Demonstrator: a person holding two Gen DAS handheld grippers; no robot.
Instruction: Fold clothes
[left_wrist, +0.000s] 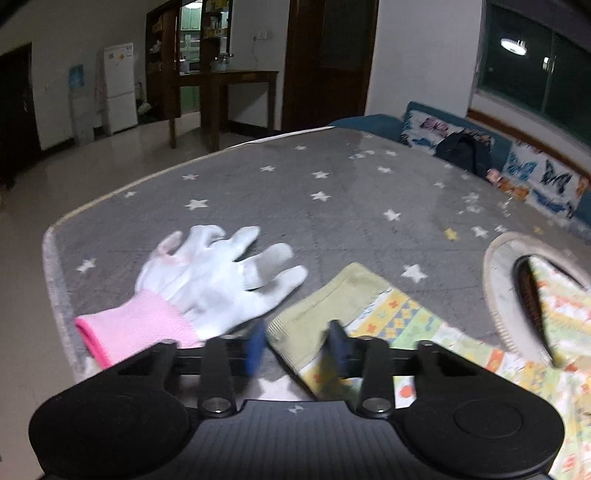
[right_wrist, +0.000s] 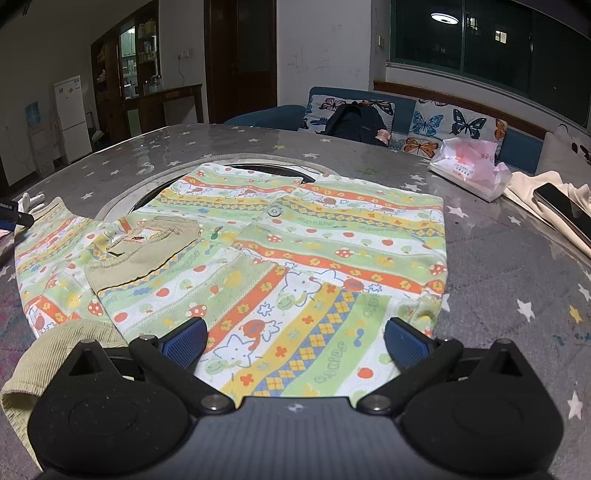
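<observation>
A child's patterned shirt (right_wrist: 295, 258) in green, orange and yellow lies flat on the grey star-print table (right_wrist: 517, 258), one sleeve folded across its front. My right gripper (right_wrist: 295, 339) is open, its blue pads on either side of the shirt's near hem, holding nothing. In the left wrist view my left gripper (left_wrist: 297, 343) is open around the olive ribbed cuff (left_wrist: 325, 299) of the shirt's sleeve; the pads are blurred. Whether they touch the cuff I cannot tell.
A white glove with a pink cuff (left_wrist: 207, 280) lies on the table left of the sleeve. A round hole with a pale rim (left_wrist: 498, 273) lies under the shirt. A pink plastic bag (right_wrist: 469, 166), white cloth and a phone (right_wrist: 561, 206) sit at the right. A sofa stands behind.
</observation>
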